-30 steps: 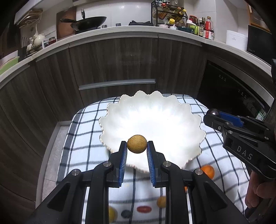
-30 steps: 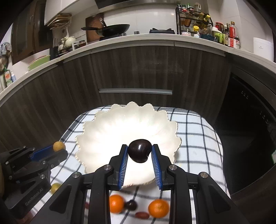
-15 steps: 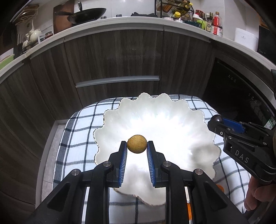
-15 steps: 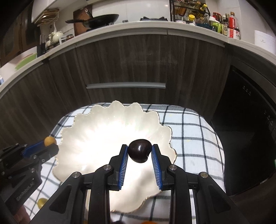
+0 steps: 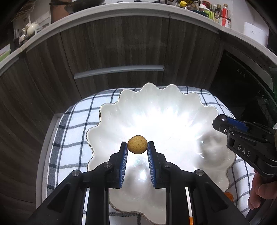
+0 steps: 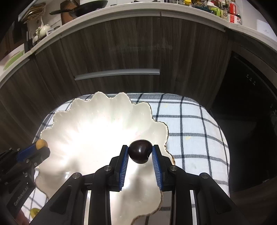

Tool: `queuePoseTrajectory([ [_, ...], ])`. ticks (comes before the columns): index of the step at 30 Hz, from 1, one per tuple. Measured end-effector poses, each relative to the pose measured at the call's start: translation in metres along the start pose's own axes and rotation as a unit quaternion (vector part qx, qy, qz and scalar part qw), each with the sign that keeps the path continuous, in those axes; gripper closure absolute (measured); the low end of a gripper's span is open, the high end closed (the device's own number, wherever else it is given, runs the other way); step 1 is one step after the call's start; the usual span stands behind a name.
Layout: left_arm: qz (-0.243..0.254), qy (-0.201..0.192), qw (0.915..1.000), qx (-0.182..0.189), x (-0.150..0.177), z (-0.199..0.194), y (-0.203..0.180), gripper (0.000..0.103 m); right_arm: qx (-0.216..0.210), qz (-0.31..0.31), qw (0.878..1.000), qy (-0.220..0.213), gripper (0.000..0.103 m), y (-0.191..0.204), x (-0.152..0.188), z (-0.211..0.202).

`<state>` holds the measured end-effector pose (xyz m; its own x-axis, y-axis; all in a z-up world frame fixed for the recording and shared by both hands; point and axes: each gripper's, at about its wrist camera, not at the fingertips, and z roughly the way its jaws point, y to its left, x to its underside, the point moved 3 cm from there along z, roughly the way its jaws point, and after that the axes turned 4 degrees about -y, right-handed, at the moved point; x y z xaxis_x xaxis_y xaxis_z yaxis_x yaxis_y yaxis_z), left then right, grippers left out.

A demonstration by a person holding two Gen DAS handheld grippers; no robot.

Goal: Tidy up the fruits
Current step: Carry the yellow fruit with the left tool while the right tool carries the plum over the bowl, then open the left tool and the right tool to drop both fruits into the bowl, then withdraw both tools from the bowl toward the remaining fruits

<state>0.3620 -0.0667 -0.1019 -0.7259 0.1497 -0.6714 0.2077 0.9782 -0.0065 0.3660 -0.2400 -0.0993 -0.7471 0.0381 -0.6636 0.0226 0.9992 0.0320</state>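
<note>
Over the white scalloped bowl (image 5: 173,107) both grippers hang, each clamped on a fruit; the left gripper (image 5: 137,148) pinches a small tan round fruit (image 5: 137,144) between its blue ribbed pads, above the bowl's near left part; the right gripper (image 6: 140,152) pinches a dark glossy fruit (image 6: 139,153) at its tips, just over the bowl's right rim; neither fruit touches the bowl.

Writing is scarce; the right gripper's black body, seen from the left wrist camera, carries the letters "DAS"; the left gripper's body, seen from the right wrist camera, carries pale lettering that seems to read "GenRobot.AI", though it is tilted and I am not sure of it; the bottles (image 5: 223,15) on the counter (image 5: 121,12) have labels too small to read.

The bowl's wavy edge has a thin gold line and lies on a blue-and-white checked cloth (image 6: 190,124); the cloth shows bare squares to the bowl's right, while on the left the bowl nearly reaches the cloth's edge; the bowl's inside is bare and glaring with light. An orange fruit (image 5: 229,196) peeks out by the bowl's near right rim beside a person's fingers (image 5: 259,192); a yellow fruit (image 6: 34,212) lies at the near left; dark wooden cabinet fronts (image 5: 112,43) rise behind the cloth.
</note>
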Motion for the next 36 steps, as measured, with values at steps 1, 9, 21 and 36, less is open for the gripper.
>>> queuePoseTrajectory([
  [1,-0.001,0.003,1.0,0.0,0.0,0.002,0.001,0.079,0.001,0.0,1.0,0.002,0.073,0.0,0.0,0.002],
  [9,-0.003,0.015,0.9999,0.001,0.002,0.007,0.003,0.07,-0.001,-0.006,1.0,0.015,0.073,0.006,0.0,0.012],
  [21,-0.01,-0.01,0.9997,-0.02,0.002,-0.007,0.012,0.038,0.025,0.003,1.0,-0.013,0.027,0.002,-0.005,-0.006],
  [36,-0.007,-0.039,0.9987,-0.033,-0.003,-0.041,0.017,0.03,0.021,0.003,0.999,-0.048,0.026,0.011,-0.01,-0.041],
])
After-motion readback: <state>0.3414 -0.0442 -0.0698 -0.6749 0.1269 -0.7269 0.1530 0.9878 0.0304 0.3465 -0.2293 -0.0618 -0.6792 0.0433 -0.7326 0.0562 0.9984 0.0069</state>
